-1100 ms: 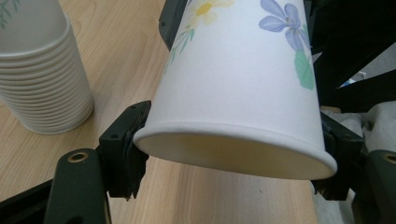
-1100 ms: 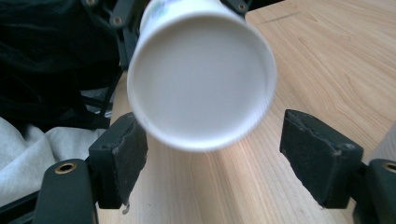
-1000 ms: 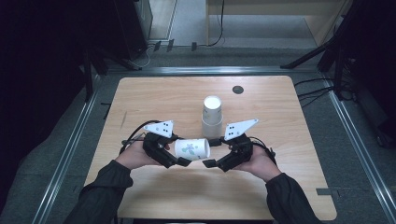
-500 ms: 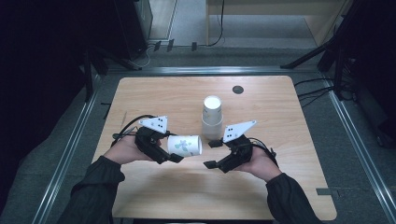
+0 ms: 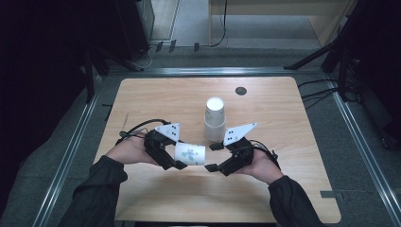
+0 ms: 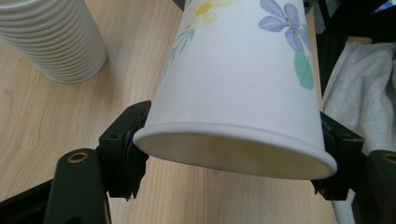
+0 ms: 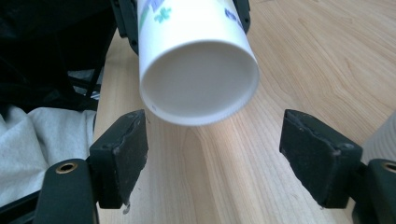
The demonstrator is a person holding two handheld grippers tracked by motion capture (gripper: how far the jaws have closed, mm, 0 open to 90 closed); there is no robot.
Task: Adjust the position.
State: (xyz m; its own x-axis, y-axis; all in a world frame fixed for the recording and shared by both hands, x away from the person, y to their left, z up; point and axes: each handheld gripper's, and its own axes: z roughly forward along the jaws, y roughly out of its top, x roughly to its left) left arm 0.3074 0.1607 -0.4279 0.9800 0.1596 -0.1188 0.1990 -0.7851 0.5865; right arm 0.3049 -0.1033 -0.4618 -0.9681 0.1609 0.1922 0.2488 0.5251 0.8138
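Note:
A white paper cup (image 5: 190, 154) printed with flowers lies on its side just above the table, held by my left gripper (image 5: 179, 154). In the left gripper view the jaws clamp the cup (image 6: 238, 79) near its rim, one pad on each side. The cup's base points at my right gripper (image 5: 210, 157). In the right gripper view the cup's base (image 7: 198, 79) floats just ahead of and above that gripper (image 7: 215, 154), whose wide-apart jaws touch nothing.
An upside-down stack of white cups (image 5: 214, 118) stands mid-table just behind both grippers and appears close by in the left gripper view (image 6: 51, 42). A small dark round hole (image 5: 240, 90) lies further back. Pale cloth (image 7: 42, 135) hangs beyond the table edge.
The left gripper with the cup shifted a little left, away from the right gripper, then settled slightly nearer the person. The right gripper kept still with its jaws apart.

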